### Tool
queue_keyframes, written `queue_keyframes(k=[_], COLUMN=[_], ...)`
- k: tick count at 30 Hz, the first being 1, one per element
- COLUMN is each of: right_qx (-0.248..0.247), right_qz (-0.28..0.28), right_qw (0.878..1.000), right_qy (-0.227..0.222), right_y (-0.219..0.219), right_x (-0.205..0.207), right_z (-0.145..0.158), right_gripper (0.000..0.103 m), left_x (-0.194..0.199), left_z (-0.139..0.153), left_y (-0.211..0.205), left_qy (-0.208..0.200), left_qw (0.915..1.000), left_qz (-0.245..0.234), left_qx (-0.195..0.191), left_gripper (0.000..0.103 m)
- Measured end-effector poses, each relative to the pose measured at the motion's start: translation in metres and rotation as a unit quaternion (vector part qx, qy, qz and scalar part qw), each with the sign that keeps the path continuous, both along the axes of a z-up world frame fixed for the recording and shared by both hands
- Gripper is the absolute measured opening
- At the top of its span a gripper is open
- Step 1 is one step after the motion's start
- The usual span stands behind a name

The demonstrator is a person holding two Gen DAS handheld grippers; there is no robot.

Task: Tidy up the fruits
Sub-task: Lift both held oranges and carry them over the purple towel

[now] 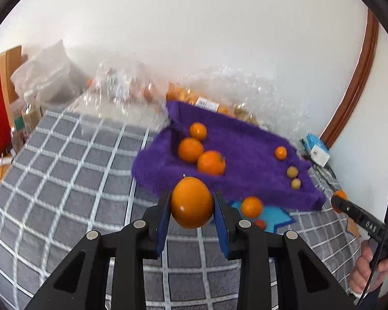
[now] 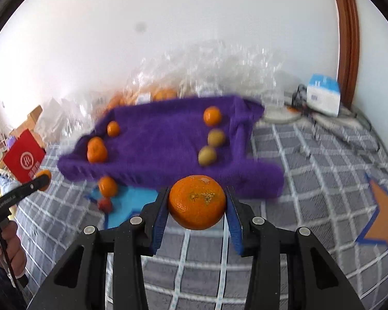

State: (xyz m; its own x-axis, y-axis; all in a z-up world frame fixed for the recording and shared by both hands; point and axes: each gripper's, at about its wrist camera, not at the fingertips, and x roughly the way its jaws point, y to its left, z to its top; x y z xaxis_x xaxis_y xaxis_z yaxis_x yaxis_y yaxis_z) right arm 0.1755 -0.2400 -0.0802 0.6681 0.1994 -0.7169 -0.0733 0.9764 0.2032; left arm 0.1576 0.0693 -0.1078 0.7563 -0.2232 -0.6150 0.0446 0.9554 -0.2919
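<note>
Left tongs (image 1: 192, 202) clamped on a smooth orange (image 1: 192, 202); right tongs (image 2: 197, 202) clamped on a blemished orange (image 2: 197, 202). Both held above the grey checked bed cover (image 1: 72, 170). Beyond lies the purple cloth (image 1: 245, 139), carrying oranges at left, small fruits at right.

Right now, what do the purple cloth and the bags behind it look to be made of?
Purple cloth: looks like soft knit or terry fabric, matte, with a fuzzy ribbed edge. Bags: thin clear plastic, glossy, crinkled with bright glints. Motion blur leaves the weave uncertain.
</note>
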Motion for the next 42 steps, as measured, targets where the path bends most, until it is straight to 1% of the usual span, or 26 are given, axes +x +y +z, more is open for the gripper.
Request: queue_keyframes(k=[3, 5, 8, 11, 15, 18, 22, 24, 26, 29, 30, 33, 37, 42], right_qx=[0.0, -0.002, 0.003, 0.01, 0.016, 0.017, 0.038, 0.036, 0.019, 0.009, 0.01, 0.006, -0.009, -0.018], right_qz=[-0.001, -0.003, -0.002, -0.002, 0.0, -0.001, -0.001, 0.002, 0.011, 0.018, 0.021, 0.029, 0.047, 0.073], right_qw=[1.0, 1.0, 0.999, 0.998, 0.998, 0.999, 0.999, 0.999, 1.0, 0.999, 0.999, 0.997, 0.993, 0.988], right_qy=[-0.017, -0.029, -0.046, -0.059, -0.058, -0.047, -0.032, -0.023, 0.006, 0.03, 0.039, 0.07, 0.109, 0.138], right_y=[0.0, 0.001, 0.002, 0.003, 0.007, 0.012, 0.011, 0.01, 0.011, 0.009, 0.008, 0.006, 0.013, 0.026], right_x=[0.018, 0.033, 0.055, 0.079, 0.107, 0.129, 0.155, 0.163, 0.172, 0.175, 0.177, 0.183, 0.191, 0.195], right_z=[0.024, 0.041, 0.06, 0.072, 0.075, 0.069, 0.054, 0.044, 0.027, 0.011, 0.005, -0.011, -0.035, -0.058], right_gripper=[0.042, 0.042, 0.042, 0.042, 0.042, 0.042, 0.042, 0.042, 0.042, 0.042, 0.042, 0.042, 0.042, 0.042], left_x=[0.009, 0.016, 0.031, 0.049, 0.076, 0.094, 0.125, 0.137, 0.149, 0.163, 0.166, 0.169, 0.177, 0.179], left_z=[0.023, 0.036, 0.055, 0.072, 0.09, 0.095, 0.091, 0.084, 0.073, 0.055, 0.05, 0.042, 0.035, 0.03], left_y=[0.001, 0.001, 0.002, 0.001, -0.002, -0.008, -0.018, -0.022, -0.024, -0.023, -0.023, -0.018, -0.01, -0.013], left_qy=[-0.015, -0.022, -0.031, -0.041, -0.053, -0.054, -0.043, -0.035, -0.028, -0.009, 0.0, 0.004, 0.02, 0.029], left_qw=[0.9998, 0.9997, 0.9995, 0.9991, 0.9985, 0.9984, 0.999, 0.9993, 0.9995, 0.9996, 0.9998, 0.9998, 0.9993, 0.9993], left_qz=[0.003, 0.004, 0.003, 0.009, 0.016, 0.017, 0.01, 0.004, 0.003, 0.011, 0.007, 0.013, 0.01, 0.008], left_qx=[0.009, 0.008, 0.002, 0.006, 0.003, 0.002, -0.008, -0.01, -0.016, -0.024, -0.018, -0.015, -0.031, -0.022], left_gripper=[0.03, 0.03, 0.03, 0.03, 0.03, 0.03, 0.03, 0.03, 0.03, 0.03, 0.03, 0.03, 0.03, 0.03])
